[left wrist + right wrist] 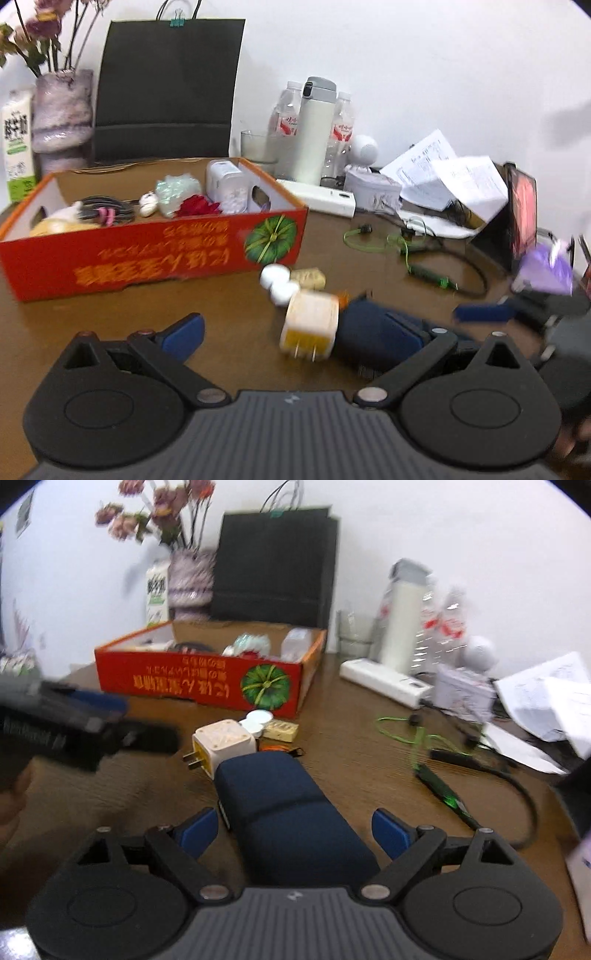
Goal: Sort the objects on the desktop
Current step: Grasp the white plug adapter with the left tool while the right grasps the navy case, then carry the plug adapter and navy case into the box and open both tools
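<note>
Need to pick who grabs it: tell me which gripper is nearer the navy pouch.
Right. The right gripper has the navy pouch between its open jaws. The left gripper sits off to the pouch's side, nearer the white plug adapter.

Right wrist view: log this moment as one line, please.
right gripper: open, astride navy case, pads apart | left gripper: open, empty | plug adapter: on table | red box: part filled
</note>
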Available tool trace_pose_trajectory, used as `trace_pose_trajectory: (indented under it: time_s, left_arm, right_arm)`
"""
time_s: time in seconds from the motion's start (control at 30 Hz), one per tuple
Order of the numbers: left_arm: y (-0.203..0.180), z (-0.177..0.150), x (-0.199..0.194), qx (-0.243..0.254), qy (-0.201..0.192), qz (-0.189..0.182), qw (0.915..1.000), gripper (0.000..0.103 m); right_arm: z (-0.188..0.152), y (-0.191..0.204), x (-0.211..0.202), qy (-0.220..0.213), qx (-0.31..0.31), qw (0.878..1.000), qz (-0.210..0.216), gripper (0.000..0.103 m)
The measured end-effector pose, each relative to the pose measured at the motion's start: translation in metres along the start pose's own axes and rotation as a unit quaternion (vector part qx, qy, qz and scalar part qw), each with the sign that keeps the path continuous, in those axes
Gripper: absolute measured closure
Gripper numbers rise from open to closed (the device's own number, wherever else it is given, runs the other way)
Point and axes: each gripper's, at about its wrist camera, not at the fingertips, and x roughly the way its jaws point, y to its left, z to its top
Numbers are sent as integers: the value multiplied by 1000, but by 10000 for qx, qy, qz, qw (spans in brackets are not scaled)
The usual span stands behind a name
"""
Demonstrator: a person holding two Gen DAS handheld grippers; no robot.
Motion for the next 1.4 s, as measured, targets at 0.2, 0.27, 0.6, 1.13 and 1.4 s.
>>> trace_pose_trajectory:
  time_s: [0.2, 0.27, 0.6, 1.13, 1.4]
  left_arm:
    - [-2, 9, 34, -10, 371, -87, 9993, 3]
    - [-5, 6, 41, 50, 497, -173, 9986, 5]
    - [-13, -4, 49, -155, 762, 182, 9968, 63]
    - [26, -84, -111, -495, 481, 1546, 9856, 58]
    - [25, -97, -123, -557, 244, 1447, 9876, 64]
  right_arm:
    - [-1, -14, 11, 261, 491, 9983, 198, 34]
    - [-13, -23, -3, 247, 831, 9962, 91, 34]
    - [-50, -8, -45, 198, 1111, 9931, -323, 30]
    - [-27, 68, -17, 494, 1118, 9922, 240, 27]
    - [-32, 95, -42, 345, 1083, 9905, 772, 44]
